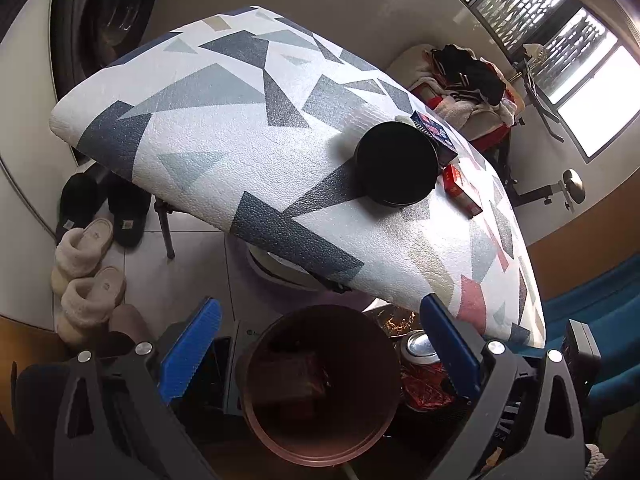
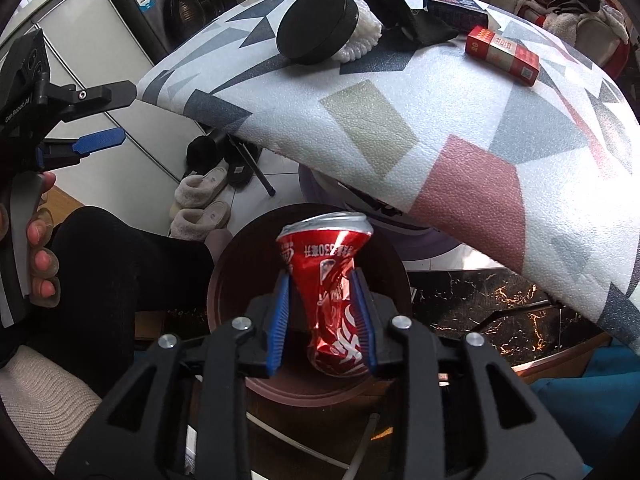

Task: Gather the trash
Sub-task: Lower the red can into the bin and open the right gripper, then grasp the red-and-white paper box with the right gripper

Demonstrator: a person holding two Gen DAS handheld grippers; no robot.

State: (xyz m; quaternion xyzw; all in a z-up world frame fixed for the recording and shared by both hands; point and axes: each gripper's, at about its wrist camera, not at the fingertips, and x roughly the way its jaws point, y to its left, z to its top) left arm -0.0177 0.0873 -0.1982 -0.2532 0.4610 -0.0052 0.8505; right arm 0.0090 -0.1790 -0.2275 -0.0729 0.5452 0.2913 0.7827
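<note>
My right gripper [image 2: 322, 280] is shut on a crushed red soda can [image 2: 330, 280] and holds it just above a round brown trash bin [image 2: 228, 280] that stands on the floor by the table. My left gripper [image 1: 320, 320] is open and empty above the same bin [image 1: 320, 432]; the can [image 1: 420, 346] shows at its right finger. On the patterned table [image 2: 440, 128] lie a red cigarette box [image 2: 502, 55], a dark blue box [image 2: 456, 6], a black round tin [image 2: 314, 26] and a white foam net [image 2: 360, 38]. The left gripper also shows in the right wrist view [image 2: 112, 114].
Slippers [image 1: 86, 272] lie on the tiled floor under the table's left end. A washing machine [image 1: 108, 12] stands behind. A chair with clothes [image 1: 468, 80] stands at the far right. Black marble flooring [image 2: 480, 304] lies right of the bin. My leg in black [image 2: 120, 264] is left of it.
</note>
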